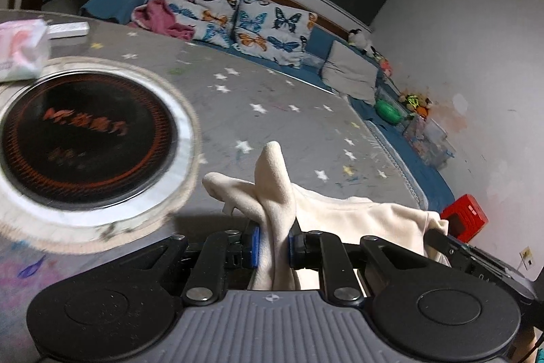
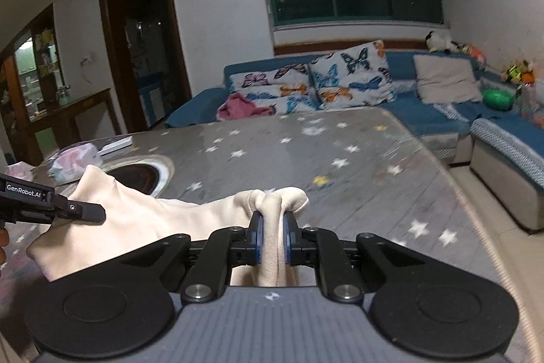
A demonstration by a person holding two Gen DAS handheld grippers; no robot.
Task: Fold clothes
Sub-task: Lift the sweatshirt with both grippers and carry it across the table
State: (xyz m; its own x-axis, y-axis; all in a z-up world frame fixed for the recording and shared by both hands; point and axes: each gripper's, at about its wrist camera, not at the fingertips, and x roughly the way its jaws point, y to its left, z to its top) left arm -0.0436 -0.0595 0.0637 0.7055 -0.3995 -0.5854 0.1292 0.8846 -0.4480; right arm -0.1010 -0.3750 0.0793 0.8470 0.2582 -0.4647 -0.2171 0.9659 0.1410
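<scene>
We have the cream garment (image 1: 357,216) pinched in both claws, left claw (image 1: 274,244) and right claw (image 2: 271,238), and it hangs between them over the near edge of the tabletop (image 2: 306,152). We should keep both pinches firm, pull the span taut and level, then lay it flat clear of the inset burner (image 1: 85,138).

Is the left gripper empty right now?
No, the left gripper has its jaws shut on a bunched fold of the cream fleece garment, which sticks up between them.

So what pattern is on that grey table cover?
White stars, a few yellow, on the table cover; clearest in the right wrist view.
</scene>
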